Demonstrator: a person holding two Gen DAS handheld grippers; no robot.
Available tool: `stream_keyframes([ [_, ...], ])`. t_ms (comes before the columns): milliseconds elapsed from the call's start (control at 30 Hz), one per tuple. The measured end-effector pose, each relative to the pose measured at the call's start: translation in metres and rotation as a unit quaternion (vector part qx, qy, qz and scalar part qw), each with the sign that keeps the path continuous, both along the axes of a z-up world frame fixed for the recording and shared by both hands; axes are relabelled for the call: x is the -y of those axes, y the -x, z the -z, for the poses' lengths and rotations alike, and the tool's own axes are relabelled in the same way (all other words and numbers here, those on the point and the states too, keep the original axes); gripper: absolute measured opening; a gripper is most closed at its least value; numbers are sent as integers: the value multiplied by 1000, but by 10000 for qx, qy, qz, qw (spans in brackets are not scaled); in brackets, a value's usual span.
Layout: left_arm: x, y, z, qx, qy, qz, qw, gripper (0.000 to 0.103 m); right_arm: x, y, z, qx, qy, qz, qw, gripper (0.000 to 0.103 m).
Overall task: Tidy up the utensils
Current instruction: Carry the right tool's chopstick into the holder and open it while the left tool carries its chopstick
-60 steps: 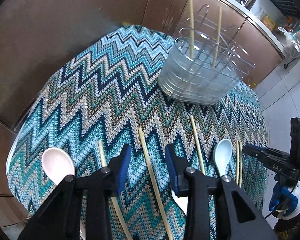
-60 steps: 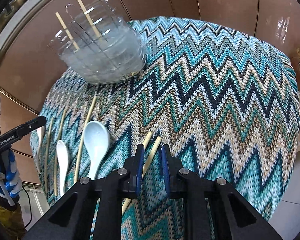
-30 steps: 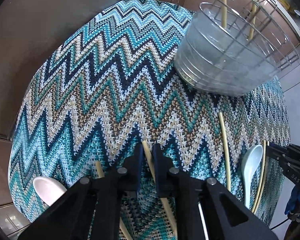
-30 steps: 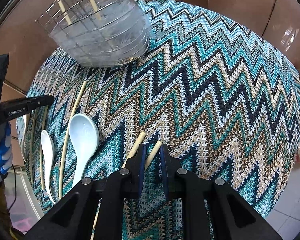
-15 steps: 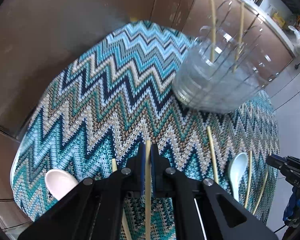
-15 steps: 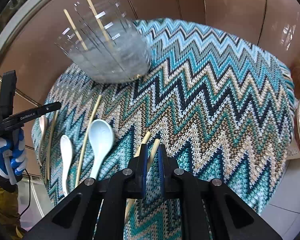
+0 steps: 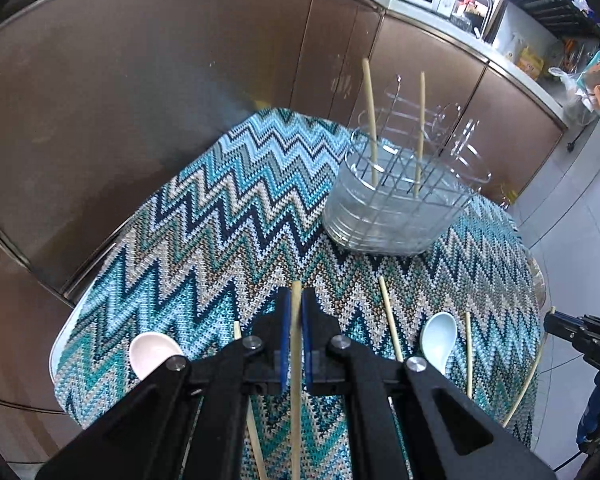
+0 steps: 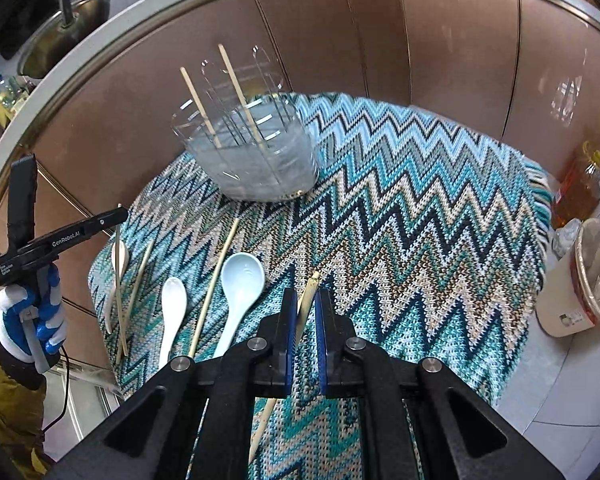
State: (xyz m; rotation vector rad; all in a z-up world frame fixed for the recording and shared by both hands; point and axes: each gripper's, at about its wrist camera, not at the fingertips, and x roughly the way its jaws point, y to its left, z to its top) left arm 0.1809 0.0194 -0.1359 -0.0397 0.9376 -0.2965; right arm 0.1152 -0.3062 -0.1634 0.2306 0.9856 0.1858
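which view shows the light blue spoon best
The right wrist view: the light blue spoon lies whole on the zigzag cloth, bowl and handle unobstructed. In the left wrist view only its bowl shows; the handle is hidden behind the left gripper.

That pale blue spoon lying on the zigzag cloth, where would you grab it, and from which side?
Grip the pale blue spoon on its narrow handle, coming from above with the jaws across it. The handle is slim and straight, while the bowl is wide and rounded. A chopstick lies close on its left, so mind that side.
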Motion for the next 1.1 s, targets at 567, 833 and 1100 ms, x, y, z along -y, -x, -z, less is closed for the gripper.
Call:
stream_keyframes([
  [567, -15, 26, -62, 893, 518, -99, 9946, 5, -20, 34, -68, 953, 155, -84, 9953, 6],
  [833, -1, 6, -144, 2030, 1260, -345, 9704, 5, -35, 15, -146, 2206, 142, -167, 9751, 5],
  [1100, 20, -52, -186, 3014, 1875, -810, 9314, 5, -47, -36, -190, 3053, 180, -225, 9518, 5],
])
